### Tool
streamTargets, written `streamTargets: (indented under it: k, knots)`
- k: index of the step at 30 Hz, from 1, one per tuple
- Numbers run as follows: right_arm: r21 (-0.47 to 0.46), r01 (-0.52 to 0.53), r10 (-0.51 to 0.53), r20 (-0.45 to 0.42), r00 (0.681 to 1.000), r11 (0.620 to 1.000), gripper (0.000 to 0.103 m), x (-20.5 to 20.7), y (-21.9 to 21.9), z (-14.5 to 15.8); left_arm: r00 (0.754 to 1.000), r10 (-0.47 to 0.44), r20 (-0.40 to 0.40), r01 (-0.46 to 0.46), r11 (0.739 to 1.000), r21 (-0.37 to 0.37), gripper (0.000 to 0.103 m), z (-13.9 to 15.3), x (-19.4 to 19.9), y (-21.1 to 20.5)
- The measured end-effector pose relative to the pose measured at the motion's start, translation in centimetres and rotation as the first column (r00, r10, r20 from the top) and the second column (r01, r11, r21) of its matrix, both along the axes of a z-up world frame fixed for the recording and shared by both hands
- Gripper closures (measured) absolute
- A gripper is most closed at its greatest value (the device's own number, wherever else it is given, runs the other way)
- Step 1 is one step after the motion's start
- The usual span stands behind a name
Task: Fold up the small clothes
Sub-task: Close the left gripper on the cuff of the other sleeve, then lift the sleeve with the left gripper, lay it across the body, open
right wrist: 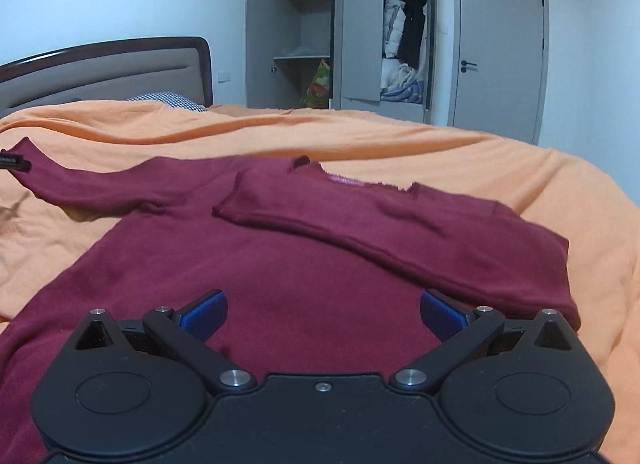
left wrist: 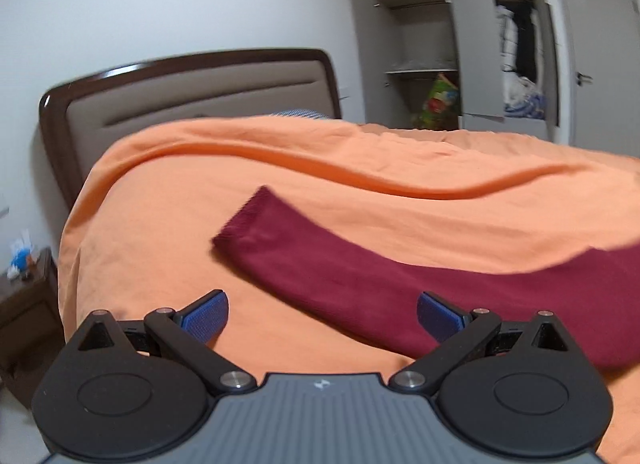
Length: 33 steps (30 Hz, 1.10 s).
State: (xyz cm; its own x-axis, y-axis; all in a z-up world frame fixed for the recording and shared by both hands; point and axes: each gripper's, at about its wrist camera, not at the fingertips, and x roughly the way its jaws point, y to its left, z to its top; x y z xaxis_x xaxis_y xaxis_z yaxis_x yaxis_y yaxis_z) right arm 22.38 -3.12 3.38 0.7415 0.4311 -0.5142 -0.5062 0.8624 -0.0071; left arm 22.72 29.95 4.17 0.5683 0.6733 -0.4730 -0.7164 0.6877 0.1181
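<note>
While both grippers hang over the bed, the scene reads left to right as follows.

Nightstand: a dark wooden bedside table (left wrist: 28,296) stands at the bed's left edge, with small blurred items on top.

Left gripper: the black two-finger left gripper (left wrist: 322,314) has its blue-padded fingers (left wrist: 206,318) spread wide, holding nothing, above the bedspread and the outstretched sleeve.

Bedspread: a rumpled orange cotton cover (left wrist: 168,191) lies over the whole bed, up to the padded beige headboard with its dark wooden frame (left wrist: 192,87).

Garment: a dark red long-sleeved knit top (right wrist: 280,284) lies flat near the bed's front edge; its left sleeve (left wrist: 304,252) stretches out toward the headboard, its right sleeve (right wrist: 392,223) is folded across the chest, touching the body fabric.

Right gripper: the black two-finger right gripper (right wrist: 324,314) is over the top's body, blue pads (right wrist: 442,314) wide apart, gripping nothing.

Wardrobe: a grey wardrobe with open doors (right wrist: 356,23) stands beyond the bed's far edge, clothes hanging inside.

Door: a closed grey door (right wrist: 500,51) is just right of the wardrobe.
</note>
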Motion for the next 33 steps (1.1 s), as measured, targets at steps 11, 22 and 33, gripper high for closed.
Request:
streamTargets:
  k: [11, 22, 33]
  knots:
    - [0.007, 0.019, -0.019, -0.046, 0.999, 1.0, 0.001, 0.9, -0.4, -1.2, 0.979, 0.14, 0.146, -0.144, 0.989, 0.015, 0.046, 0.3, -0.6, 3.3]
    - [0.039, 0.012, -0.009, -0.074, 0.997, 0.999, 0.001, 1.3, -1.2, -1.7, 0.95, 0.077, 0.304, -0.075, 0.997, -0.017, 0.098, 3.4, 0.4, 3.9]
    - [0.108, 0.029, -0.024, -0.046, 0.999, 0.994, 0.001, 0.9, -3.5, -0.6, 0.857, -0.336, 0.39, 0.283, 0.941, 0.187, 0.098, 11.7, 7.7, -8.3]
